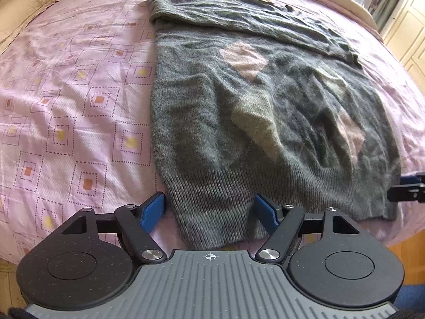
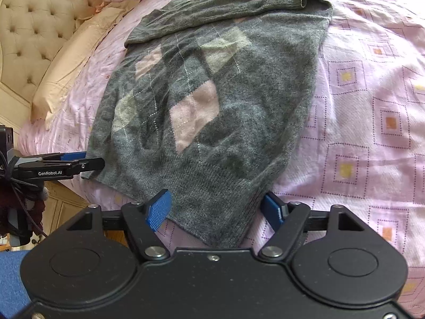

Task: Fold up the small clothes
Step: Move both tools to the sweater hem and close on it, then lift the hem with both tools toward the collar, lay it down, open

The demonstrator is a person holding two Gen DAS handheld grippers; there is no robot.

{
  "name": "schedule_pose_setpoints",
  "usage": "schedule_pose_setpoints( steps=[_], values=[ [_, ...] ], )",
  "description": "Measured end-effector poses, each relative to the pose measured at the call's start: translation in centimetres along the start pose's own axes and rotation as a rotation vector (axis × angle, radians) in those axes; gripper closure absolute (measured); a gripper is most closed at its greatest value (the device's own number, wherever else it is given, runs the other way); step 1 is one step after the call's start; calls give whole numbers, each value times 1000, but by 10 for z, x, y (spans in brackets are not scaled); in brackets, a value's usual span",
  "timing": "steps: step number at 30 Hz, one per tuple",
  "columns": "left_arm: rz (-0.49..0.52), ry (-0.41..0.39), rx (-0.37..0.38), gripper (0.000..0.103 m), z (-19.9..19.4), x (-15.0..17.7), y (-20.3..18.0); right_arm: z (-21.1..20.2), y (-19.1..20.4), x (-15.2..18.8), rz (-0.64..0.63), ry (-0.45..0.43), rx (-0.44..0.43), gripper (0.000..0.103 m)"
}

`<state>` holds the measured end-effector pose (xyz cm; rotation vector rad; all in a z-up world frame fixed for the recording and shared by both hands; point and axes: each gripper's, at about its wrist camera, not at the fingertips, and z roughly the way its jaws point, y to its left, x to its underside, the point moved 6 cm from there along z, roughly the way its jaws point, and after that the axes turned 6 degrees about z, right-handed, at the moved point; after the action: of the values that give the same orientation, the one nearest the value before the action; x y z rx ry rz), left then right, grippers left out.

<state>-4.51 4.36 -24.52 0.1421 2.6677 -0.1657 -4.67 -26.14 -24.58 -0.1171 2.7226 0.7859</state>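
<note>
While the grey sweater lies spread across the pink bedsheet, filling the middle and right of the left wrist frame, its ribbed hem points toward the bottom edge and its sleeves are folded across the chest in the upper part of the frame. Pink and pale grey diamonds mark its front. The left gripper sits at the bottom centre, its jaws spread wide, with 1 corner of the hem lying between the 2 blue pads and touching neither pad clearly. At the right edge of that frame, the tip of the other tool shows beside the far hem corner.

From the right wrist view the sweater runs from the upper middle down to the bottom centre, where the right gripper has its jaws spread as well, the other hem corner lying between its blue fingers. The left gripper appears at the left edge of this frame, seen side-on just beside the hem; from that angle alone its opening is hard to judge. A cream pillow lies in the upper left on the bedsheet, against a tufted beige headboard in the corner.
</note>
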Motion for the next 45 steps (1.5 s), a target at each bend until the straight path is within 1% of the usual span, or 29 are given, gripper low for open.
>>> schedule_pose_setpoints(
  steps=[2, 3, 4, 5, 6, 7, 8, 9, 10, 11, 14, 18, 21, 24, 27, 30, 34, 39, 41, 45],
  values=[
    [-12, -13, 4, 32, 2, -4, 2, 1, 0, -2, 10, -7, -6, 26],
    [-16, -20, 6, 34, 3, -7, 3, 1, -1, -2, 19, -10, -10, 27],
    [-17, -29, -1, 43, 3, -9, 4, 1, -1, -2, 28, -13, -12, 27],
    [-19, -34, -16, 56, 3, -10, 5, 1, -3, -2, 34, -17, -11, 32],
    [-22, -37, -32, 63, 3, -12, 7, 0, -5, -2, 43, -19, -5, 40],
    [-32, -36, -43, 74, 2, -12, 10, -1, -8, -2, 59, -21, -3, 47],
    [-47, -36, -43, 85, 2, -12, 13, -1, -13, -3, 92, -7, -4, 74],
    [-69, -32, -23, 88, 0, -11, 16, 2, -18, -2, 133, 20, -6, 90],
    [-87, -27, -4, 94, -1, -10, 19, 2, -21, -3, 158, 26, -12, 90],
    [-93, -21, 6, 96, -2, -9, 20, 2, -22, -3, 162, 24, -22, 90],
    [-70, -26, 16, 97, -12, -13, 18, -5, -16, -9, 163, 23, -59, 90],
    [-122, -87, 65, 99, -39, -32, 19, -30, -3, -26, 175, -33, -124, 91],
    [-166, -142, 96, 99, -60, -56, 22, -52, 4, -47, 189, -95, -160, 91],
    [-201, -202, 118, 99, -76, -85, 28, -70, 7, -73, 204, -159, -177, 91],
    [-222, -267, 136, 99, -88, -120, 35, -84, 9, -105, 219, -230, -188, 91],
    [-229, -324, 147, 99, -92, -157, 41, -90, 9, -141, 241, -296, -200, 91],
    [-221, -378, 155, 99, -83, -206, 47, -89, 4, -187, 283, -369, -204, 91],
    [-244, -393, 162, 99, -52, -258, 58, -69, -13, -243, 346, -421, -170, 91],
    [-251, -383, 165, 99, -34, -277, 62, -57, -20, -266, 361, -430, -144, 91],
    [-266, -336, 161, 99, 7, -303, 69, -24, -38, -300, 400, -405, -81, 91]
  ],
)
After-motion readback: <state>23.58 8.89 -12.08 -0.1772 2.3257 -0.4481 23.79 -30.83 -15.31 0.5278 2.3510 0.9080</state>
